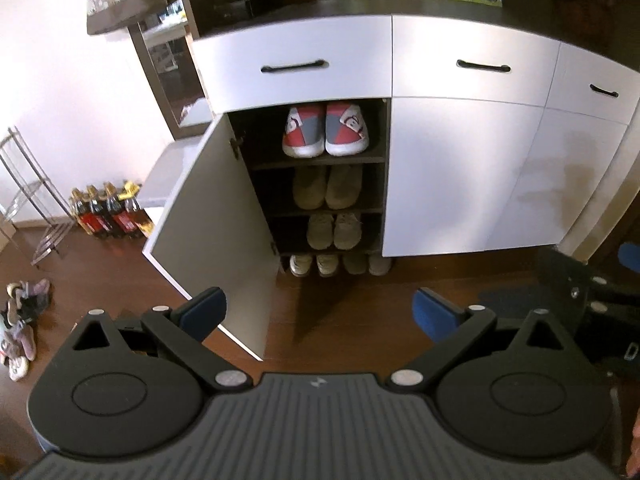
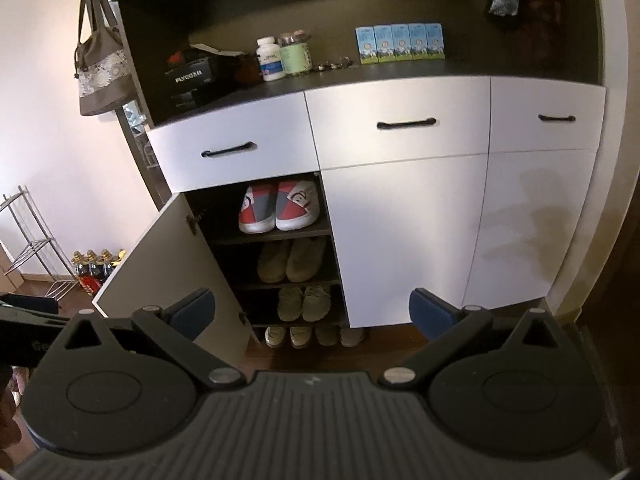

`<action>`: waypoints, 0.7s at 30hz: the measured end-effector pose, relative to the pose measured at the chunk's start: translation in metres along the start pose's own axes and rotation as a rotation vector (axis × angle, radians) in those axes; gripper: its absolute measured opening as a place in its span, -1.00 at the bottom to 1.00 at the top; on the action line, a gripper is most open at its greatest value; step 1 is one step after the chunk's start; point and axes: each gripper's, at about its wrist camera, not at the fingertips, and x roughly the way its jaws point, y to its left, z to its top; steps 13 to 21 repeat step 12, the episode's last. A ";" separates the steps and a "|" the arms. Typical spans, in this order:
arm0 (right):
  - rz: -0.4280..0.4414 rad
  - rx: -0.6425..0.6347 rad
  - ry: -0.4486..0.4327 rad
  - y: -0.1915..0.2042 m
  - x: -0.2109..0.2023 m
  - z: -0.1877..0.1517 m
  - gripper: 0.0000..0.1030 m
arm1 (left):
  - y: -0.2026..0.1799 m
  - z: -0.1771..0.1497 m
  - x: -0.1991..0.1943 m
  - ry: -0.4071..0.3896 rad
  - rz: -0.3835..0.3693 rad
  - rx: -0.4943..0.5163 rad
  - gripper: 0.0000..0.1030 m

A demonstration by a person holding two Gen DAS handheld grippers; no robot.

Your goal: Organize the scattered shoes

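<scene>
A white shoe cabinet (image 1: 460, 168) stands ahead with its left door (image 1: 216, 216) swung open. Inside, a red, grey and white pair (image 1: 325, 130) sits on the top shelf, a tan pair (image 1: 327, 188) below it, a greyish pair (image 1: 334, 231) lower, and light shoes (image 1: 340, 265) on the floor under the cabinet. A heap of scattered shoes (image 1: 20, 324) lies on the floor at far left. My left gripper (image 1: 320, 312) is open and empty, back from the cabinet. My right gripper (image 2: 312, 312) is open and empty, also facing the cabinet (image 2: 404, 236) and the red pair (image 2: 280, 206).
Bottled drinks (image 1: 110, 210) stand by the wall left of the open door, next to a metal rack (image 1: 28, 200). A bag (image 2: 102, 68) hangs at upper left. Bottles (image 2: 284, 56) and blue cartons (image 2: 400, 44) sit on the cabinet top. The floor is brown wood (image 1: 344, 320).
</scene>
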 end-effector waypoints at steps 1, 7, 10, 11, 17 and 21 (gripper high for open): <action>0.002 -0.006 0.004 0.000 0.001 0.000 0.99 | -0.001 0.001 0.002 0.004 0.001 -0.003 0.96; 0.014 -0.031 0.027 -0.002 0.011 0.003 0.99 | -0.003 0.004 0.011 0.016 0.003 -0.011 0.99; 0.020 -0.031 0.036 -0.002 0.015 0.005 0.99 | -0.003 0.006 0.011 0.010 0.007 -0.015 0.99; 0.021 -0.031 0.038 -0.003 0.016 0.005 0.99 | -0.004 0.007 0.012 0.017 0.010 -0.012 0.99; 0.021 -0.032 0.040 -0.003 0.017 0.006 0.99 | -0.005 0.008 0.014 0.026 0.011 -0.010 0.99; 0.021 -0.032 0.040 -0.003 0.017 0.006 0.99 | -0.005 0.008 0.014 0.026 0.011 -0.010 0.99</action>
